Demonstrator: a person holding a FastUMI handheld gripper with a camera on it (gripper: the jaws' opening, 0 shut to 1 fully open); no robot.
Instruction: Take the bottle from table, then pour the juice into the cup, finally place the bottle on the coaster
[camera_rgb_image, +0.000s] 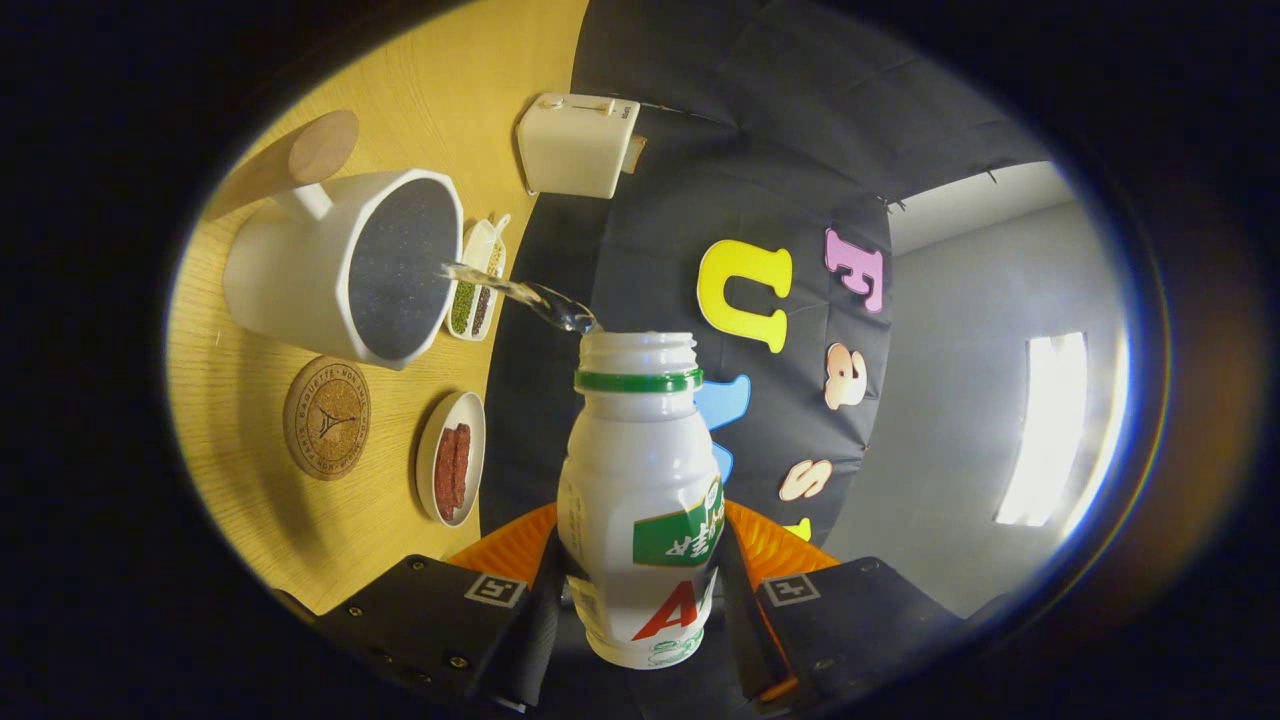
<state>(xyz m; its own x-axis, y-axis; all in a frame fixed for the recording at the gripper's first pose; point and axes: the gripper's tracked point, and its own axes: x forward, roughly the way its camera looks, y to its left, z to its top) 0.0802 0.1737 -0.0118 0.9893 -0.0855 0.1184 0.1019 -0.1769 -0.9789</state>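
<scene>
**Bottle tipped over, juice going into the cup**

So the tool (640, 590) has its two fingers clamped on the lower body of the white plastic bottle (640, 500), one finger on each side, both pressing in. The gap between them is just the width of the bottle, nothing more.

The bottle itself: squat, white, with a waisted shape and ridged shoulders, a green ring around the neck and an open threaded mouth with the cap off. There's a green label band across the body and a big red letter lower down, plus small print down one side that's too tiny to make out. It's held up off the light wooden counter (240, 470) and tilted hard over, mouth pointing at the big white cup (345, 265).

A thin clear stream of juice (520, 295) runs from the bottle's mouth across to the rim of that cup. The cup has a dark speckled inside and a handle.

Just beside the cup sits the round cork coaster (327, 417), bare, with a tower drawing on it. Next to the coaster is a small white dish with reddish strips (452, 458). Near the cup's rim, behind the stream, is a narrow white tray with green and dark beans (476, 285). Further off stands a cream toaster-like box (578, 145), and a round wooden lid (322, 147) peeks out beyond the cup's handle.
</scene>
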